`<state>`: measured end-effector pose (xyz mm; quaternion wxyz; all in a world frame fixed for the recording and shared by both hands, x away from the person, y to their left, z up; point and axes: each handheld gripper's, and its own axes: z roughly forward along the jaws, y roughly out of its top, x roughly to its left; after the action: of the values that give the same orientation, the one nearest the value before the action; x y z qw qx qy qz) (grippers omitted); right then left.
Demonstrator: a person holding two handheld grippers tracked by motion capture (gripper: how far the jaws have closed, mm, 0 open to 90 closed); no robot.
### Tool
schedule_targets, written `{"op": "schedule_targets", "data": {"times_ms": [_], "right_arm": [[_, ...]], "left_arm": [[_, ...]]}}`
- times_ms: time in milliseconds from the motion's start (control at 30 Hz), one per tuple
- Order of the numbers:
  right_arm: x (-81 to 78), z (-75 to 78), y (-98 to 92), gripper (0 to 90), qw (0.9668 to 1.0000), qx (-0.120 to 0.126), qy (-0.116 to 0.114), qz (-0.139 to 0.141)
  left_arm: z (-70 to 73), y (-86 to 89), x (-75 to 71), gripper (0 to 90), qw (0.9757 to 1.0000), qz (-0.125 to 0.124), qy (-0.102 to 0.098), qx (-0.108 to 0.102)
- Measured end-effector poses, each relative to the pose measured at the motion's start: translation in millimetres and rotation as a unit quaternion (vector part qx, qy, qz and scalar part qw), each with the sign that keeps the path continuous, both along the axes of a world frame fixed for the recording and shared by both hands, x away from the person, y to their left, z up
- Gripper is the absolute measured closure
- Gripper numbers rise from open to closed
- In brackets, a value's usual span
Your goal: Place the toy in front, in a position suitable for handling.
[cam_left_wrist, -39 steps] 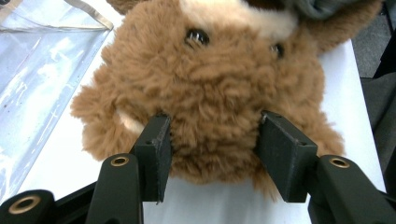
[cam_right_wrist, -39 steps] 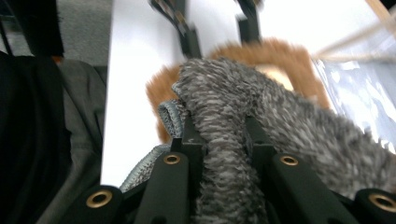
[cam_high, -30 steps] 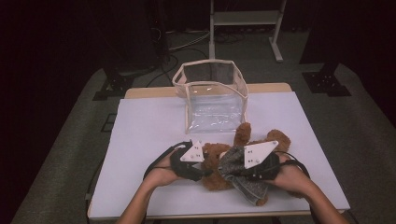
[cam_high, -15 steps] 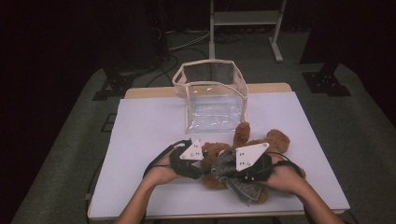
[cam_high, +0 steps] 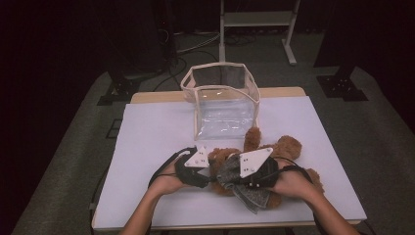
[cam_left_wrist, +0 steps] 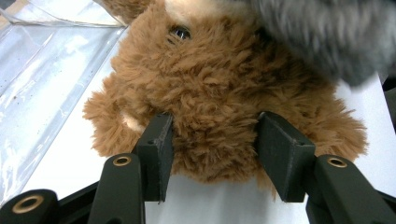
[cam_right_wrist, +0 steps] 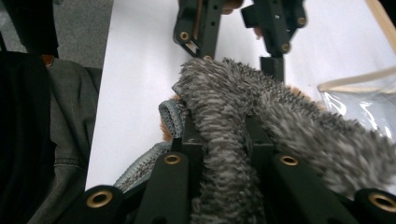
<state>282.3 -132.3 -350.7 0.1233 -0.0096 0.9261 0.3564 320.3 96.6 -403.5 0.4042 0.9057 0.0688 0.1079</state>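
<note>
A brown teddy bear (cam_high: 286, 147) lies on the white table (cam_high: 156, 132) near the front edge. My left gripper (cam_high: 209, 174) comes in from the left. Its jaws press into the fur on both sides of the bear's head (cam_left_wrist: 219, 93), so the left gripper (cam_left_wrist: 212, 154) is shut on it. My right gripper (cam_high: 234, 175) comes from the right, shut on a grey fuzzy knitted garment (cam_high: 247, 193). That garment (cam_right_wrist: 243, 107) runs between the right gripper (cam_right_wrist: 224, 135) jaws and drapes over the bear toward the left gripper (cam_right_wrist: 238, 42). The grey garment (cam_left_wrist: 327, 32) hangs over the bear's face.
A clear plastic bag (cam_high: 222, 100) with a cream rim stands open just behind the bear at the table's middle back. Its clear wall (cam_left_wrist: 42, 70) lies close beside the bear's head. White tabletop spreads left and right of both hands. The person's dark clothing (cam_right_wrist: 37, 140) sits by the front edge.
My right gripper has shifted left with the grey garment, closer to the left gripper and the bear's head. The left gripper has stayed where it was on the head.
</note>
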Motion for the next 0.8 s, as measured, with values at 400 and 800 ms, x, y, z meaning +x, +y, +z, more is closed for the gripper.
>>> {"op": "schedule_targets", "data": {"times_ms": [400, 800], "right_arm": [[1.4, -1.0, 8.9, 74.8, 0.9997, 0.001, 0.018, 0.020], [0.3, -7.3, 9.8, 74.6, 0.9996, -0.011, 0.018, 0.021]], "left_arm": [[-1.2, -3.4, -0.6, 47.5, 1.0000, -0.006, -0.001, -0.002], [-2.1, -5.1, -2.3, 47.2, 1.0000, -0.009, 0.000, -0.003]]}}
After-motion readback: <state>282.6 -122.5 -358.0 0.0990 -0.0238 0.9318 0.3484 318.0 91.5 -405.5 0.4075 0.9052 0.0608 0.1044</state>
